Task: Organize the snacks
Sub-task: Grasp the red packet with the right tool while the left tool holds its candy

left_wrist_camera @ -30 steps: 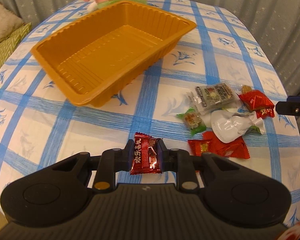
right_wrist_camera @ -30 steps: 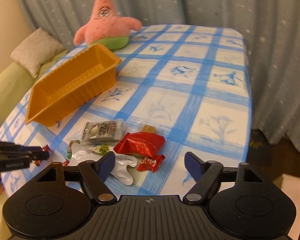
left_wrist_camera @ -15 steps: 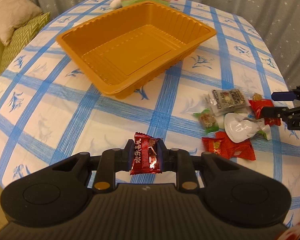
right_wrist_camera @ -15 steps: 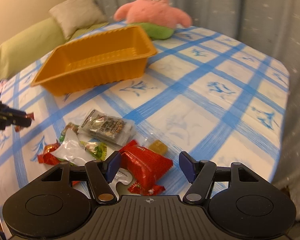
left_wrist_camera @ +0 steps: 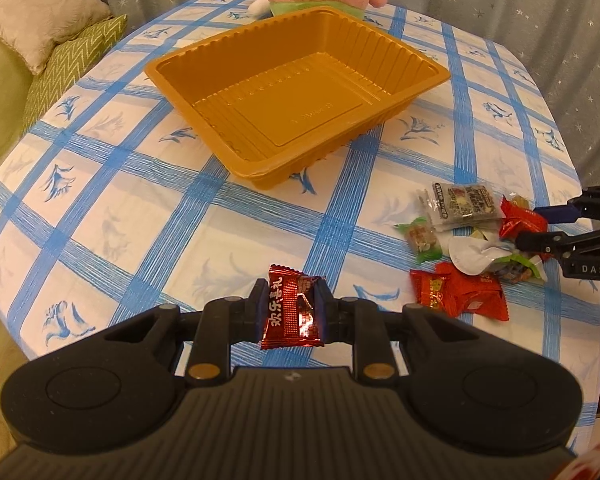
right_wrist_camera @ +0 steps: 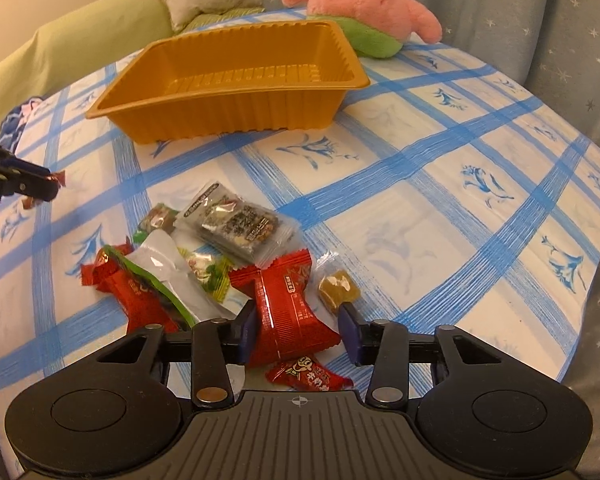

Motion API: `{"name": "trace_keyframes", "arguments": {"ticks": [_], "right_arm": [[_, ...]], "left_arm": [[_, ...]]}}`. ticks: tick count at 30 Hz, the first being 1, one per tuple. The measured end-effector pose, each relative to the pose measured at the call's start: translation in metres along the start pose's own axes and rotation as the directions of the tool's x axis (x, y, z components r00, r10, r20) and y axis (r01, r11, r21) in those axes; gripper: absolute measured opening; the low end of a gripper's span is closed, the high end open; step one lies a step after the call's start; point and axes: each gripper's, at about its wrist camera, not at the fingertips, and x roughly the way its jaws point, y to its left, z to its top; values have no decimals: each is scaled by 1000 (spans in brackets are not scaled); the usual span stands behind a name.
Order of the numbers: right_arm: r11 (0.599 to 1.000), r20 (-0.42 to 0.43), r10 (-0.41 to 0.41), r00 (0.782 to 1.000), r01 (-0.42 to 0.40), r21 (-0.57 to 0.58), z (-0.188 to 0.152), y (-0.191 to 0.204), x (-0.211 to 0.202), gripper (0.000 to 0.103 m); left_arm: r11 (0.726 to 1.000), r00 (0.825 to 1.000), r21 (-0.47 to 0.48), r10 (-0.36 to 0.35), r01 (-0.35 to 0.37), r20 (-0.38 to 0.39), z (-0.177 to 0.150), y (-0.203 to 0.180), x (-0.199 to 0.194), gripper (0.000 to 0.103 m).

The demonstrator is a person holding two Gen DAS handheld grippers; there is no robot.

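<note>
While the left gripper (left_wrist_camera: 291, 312) is clenching a dark red candy (left_wrist_camera: 294, 309) short of the empty orange tray (left_wrist_camera: 296, 92), the right gripper (right_wrist_camera: 298, 330) is closing around a red snack packet (right_wrist_camera: 286, 316), risking snagging neighbouring wrappers.

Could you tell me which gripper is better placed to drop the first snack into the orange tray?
Left. The left gripper already clamps a red candy facing the orange tray; the right gripper's jaws are closing around a red packet.
</note>
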Motion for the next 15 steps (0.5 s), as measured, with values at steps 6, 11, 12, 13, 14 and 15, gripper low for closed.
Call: {"name": "trace_keyframes", "arguments": {"ticks": [6, 11, 12, 13, 14, 15], "right_arm": [[1000, 13, -6, 1000, 6, 22, -2, 2, -6, 41], [999, 37, -2, 999, 0, 53, -2, 2, -15, 41], [998, 43, -2, 999, -1, 57, -2, 2, -18, 41], [998, 50, 0, 999, -3, 61, -2, 2, -20, 41], [998, 58, 4, 998, -8, 67, -1, 2, -23, 41], [997, 65, 5, 998, -10, 75, -1, 2, -25, 41]], "left_arm": [[1000, 1000, -2, 8, -8, 16, -1, -3, -8, 22], [1000, 1000, 2, 10, -10, 25, -1, -6, -13, 22], [1000, 1000, 3, 10, -10, 28, -1, -6, -14, 22], [1000, 1000, 4, 9, -9, 30, -1, -7, -15, 22], [1000, 999, 6, 8, -8, 32, -1, -7, -16, 22], [1000, 999, 8, 7, -7, 35, -1, -8, -17, 22]]}}
